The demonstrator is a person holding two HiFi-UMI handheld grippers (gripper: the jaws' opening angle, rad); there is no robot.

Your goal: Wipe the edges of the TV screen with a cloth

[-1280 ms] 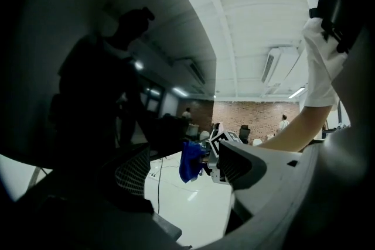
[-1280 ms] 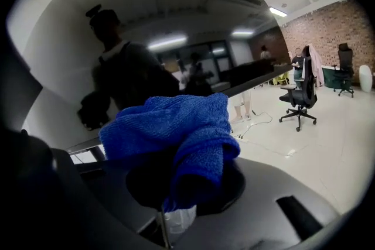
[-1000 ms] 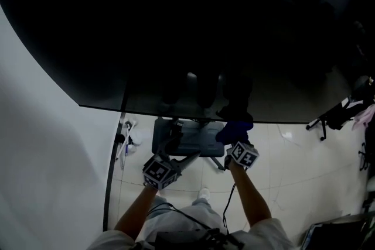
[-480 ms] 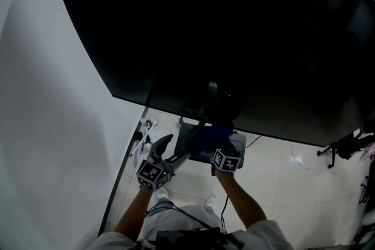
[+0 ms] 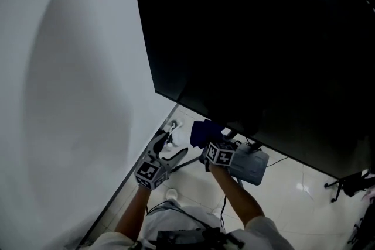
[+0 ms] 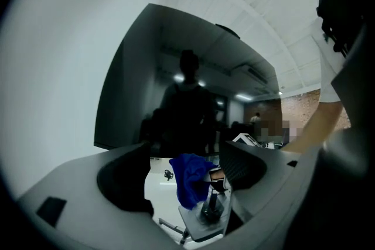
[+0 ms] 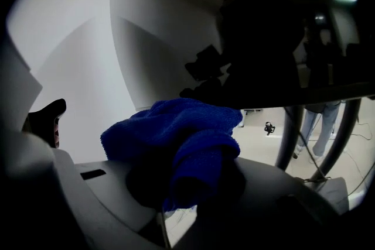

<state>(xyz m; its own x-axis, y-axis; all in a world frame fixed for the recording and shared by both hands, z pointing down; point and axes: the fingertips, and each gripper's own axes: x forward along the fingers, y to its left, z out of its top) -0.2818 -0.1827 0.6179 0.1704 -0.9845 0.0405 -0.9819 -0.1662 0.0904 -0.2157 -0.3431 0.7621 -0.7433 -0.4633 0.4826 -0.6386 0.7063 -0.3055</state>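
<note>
Looming dark beside a white wall (image 5: 70, 67), the TV screen (image 5: 263, 38) fills the upper right of the head view. Below its lower left corner, the left gripper (image 5: 173, 146) is held with jaws spread and nothing between them. Just beside it, the right gripper (image 5: 207, 140) clamps a bunched blue cloth (image 5: 202, 132) (close under the screen's bottom edge, contact unclear).

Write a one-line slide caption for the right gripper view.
Right gripper shut on a blue cloth, held near the bottom edge of the dark TV screen, white wall behind.
</note>
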